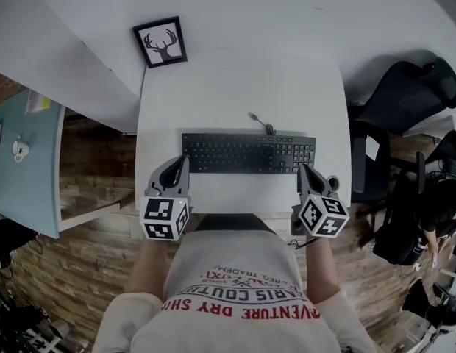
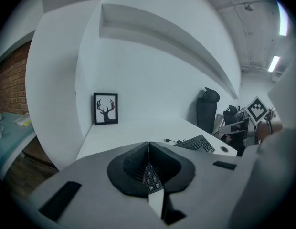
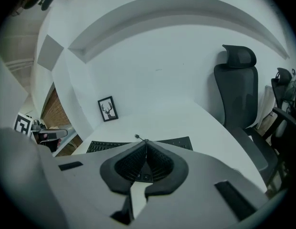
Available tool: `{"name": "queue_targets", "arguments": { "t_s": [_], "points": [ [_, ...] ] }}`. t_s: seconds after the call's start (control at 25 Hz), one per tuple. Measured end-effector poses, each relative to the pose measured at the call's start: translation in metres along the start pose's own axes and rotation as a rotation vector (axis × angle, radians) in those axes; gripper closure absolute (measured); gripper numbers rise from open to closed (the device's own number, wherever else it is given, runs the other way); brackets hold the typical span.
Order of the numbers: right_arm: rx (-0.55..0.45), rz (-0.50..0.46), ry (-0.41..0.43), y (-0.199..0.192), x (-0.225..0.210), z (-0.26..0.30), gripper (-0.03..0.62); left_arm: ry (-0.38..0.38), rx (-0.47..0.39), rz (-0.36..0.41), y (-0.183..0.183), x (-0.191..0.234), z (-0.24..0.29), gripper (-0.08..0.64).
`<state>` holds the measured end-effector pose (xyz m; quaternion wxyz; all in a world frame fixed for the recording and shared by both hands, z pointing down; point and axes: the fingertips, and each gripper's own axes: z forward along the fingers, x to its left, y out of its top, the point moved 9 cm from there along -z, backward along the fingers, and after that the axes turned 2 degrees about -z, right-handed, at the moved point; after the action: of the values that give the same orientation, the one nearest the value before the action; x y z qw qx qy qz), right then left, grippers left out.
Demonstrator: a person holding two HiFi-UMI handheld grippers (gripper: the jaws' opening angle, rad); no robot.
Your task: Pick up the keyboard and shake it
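- The white desk (image 1: 235, 87) carries the keyboard (image 1: 246, 153), which lies flat near its front edge.
- To lift it well, I judge both pairs of jaws must spread, then pinch opposite ends level so it cannot tilt.
- Left gripper (image 1: 182, 169): jaws pressed together, holding nothing, at the keyboard's left end.
- Right gripper (image 1: 304, 170): likewise, at the right end.

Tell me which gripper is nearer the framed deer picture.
Left. The left gripper is at the left end of the keyboard, straight in front of the deer picture at the back-left of the desk; the right gripper is at the keyboard's right end, farther across.
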<state>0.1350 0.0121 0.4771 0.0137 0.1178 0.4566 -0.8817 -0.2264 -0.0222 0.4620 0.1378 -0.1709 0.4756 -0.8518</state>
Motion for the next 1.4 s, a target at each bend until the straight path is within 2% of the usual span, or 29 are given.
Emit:
{"name": "queue_targets", "arguments": {
  "t_s": [0.2, 0.32, 0.4, 0.44, 0.52, 0.56, 0.72, 0.88, 1.2, 1.4],
  "points": [
    [0.062, -0.072, 0.013, -0.004, -0.026, 0.019, 0.568, -0.017, 0.09, -0.12, -0.028, 0.021, 0.019, 0.532],
    [0.098, -0.086, 0.044, -0.006, -0.046, 0.03, 0.561, -0.019, 0.089, -0.163, -0.041, 0.033, 0.03, 0.532],
    [0.108, -0.086, 0.079, -0.006, -0.059, 0.044, 0.391, -0.007, 0.077, -0.167, -0.046, 0.044, 0.043, 0.529],
    [0.113, -0.09, 0.093, -0.006, -0.066, 0.05, 0.379, -0.013, 0.085, -0.177, -0.049, 0.049, 0.051, 0.493],
    [0.127, -0.106, 0.105, -0.009, -0.079, 0.06, 0.353, -0.034, 0.137, -0.216, -0.056, 0.055, 0.066, 0.325],
    [0.137, -0.109, 0.108, -0.011, -0.086, 0.065, 0.339, -0.038, 0.173, -0.233, -0.059, 0.057, 0.072, 0.292],
    [0.193, -0.062, 0.161, -0.016, -0.111, 0.082, 0.313, -0.063, 0.271, -0.257, -0.07, 0.066, 0.09, 0.249],
    [0.288, -0.016, 0.297, -0.022, -0.126, 0.1, 0.311, -0.146, 0.325, -0.304, -0.072, 0.073, 0.105, 0.244],
    [0.439, 0.015, 0.576, -0.028, -0.14, 0.127, 0.311, -0.301, 0.463, -0.233, -0.071, 0.075, 0.133, 0.245],
    [0.51, 0.022, 0.665, -0.026, -0.145, 0.137, 0.312, -0.391, 0.507, -0.202, -0.069, 0.076, 0.14, 0.245]
  ]
}}
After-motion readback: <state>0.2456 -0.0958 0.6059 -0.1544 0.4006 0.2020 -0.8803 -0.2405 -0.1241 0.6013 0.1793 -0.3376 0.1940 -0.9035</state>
